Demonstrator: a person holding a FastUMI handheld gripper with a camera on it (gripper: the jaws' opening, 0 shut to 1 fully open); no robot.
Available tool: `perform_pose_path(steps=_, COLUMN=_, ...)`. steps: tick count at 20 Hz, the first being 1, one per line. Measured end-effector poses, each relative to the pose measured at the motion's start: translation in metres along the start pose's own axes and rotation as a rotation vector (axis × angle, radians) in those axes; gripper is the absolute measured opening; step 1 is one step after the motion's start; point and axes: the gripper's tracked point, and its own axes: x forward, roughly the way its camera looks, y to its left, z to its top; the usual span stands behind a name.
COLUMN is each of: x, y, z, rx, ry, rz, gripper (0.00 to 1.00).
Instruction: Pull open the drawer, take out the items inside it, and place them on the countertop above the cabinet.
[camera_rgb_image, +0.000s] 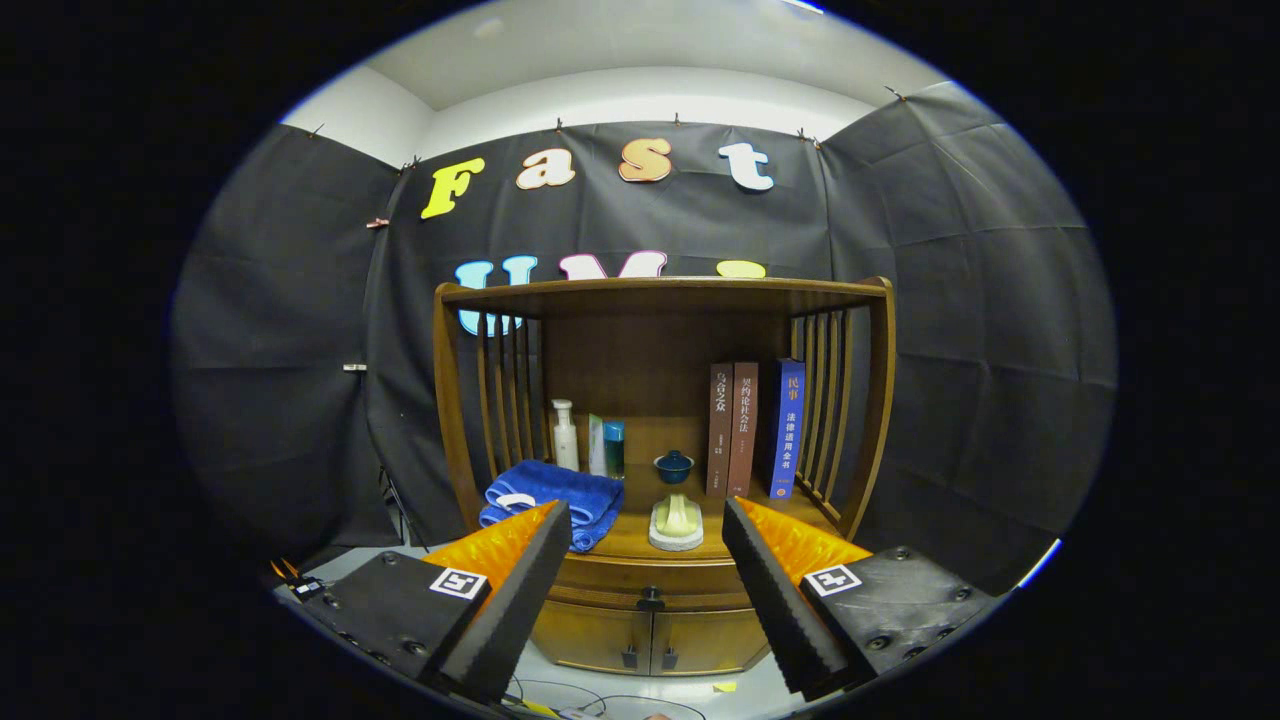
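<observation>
Claw held wide and empty, its two fingers spread to either side of the cabinet front, well short of it. The drawer lies shut, flush beneath the tabletop, with a small dark knob at its middle, between the fingers and just beyond them; two doors stand below it. On the tabletop, under the slatted hutch, a folded blue towel lies at the left front edge, a pump bottle and a small box stand at the left rear, a pale stand sits at the middle front with a lidded blue cup behind it, and three books stand upright at the right rear. What the drawer holds cannot be seen. The scene fits either a drawer yet to be emptied or one emptied and closed again, with its contents among the things above. Risks, as judged: the knob is small, so a claw closing off-centre may slip from it; a pull angled off the drawer's run may jam it or drag the light cabinet forward. The crowded front edge leaves little bare tabletop, so anything set down there could nudge the stand or catch the overhanging towel, and a high approach may strike the hutch's shelf or slats.
</observation>
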Motion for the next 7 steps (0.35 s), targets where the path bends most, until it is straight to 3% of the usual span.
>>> perform_pose_path(steps=7, x=-0.0001, y=-0.0054, z=-0.0002, rx=0.035, ry=0.011, rz=-0.014, gripper=0.99)
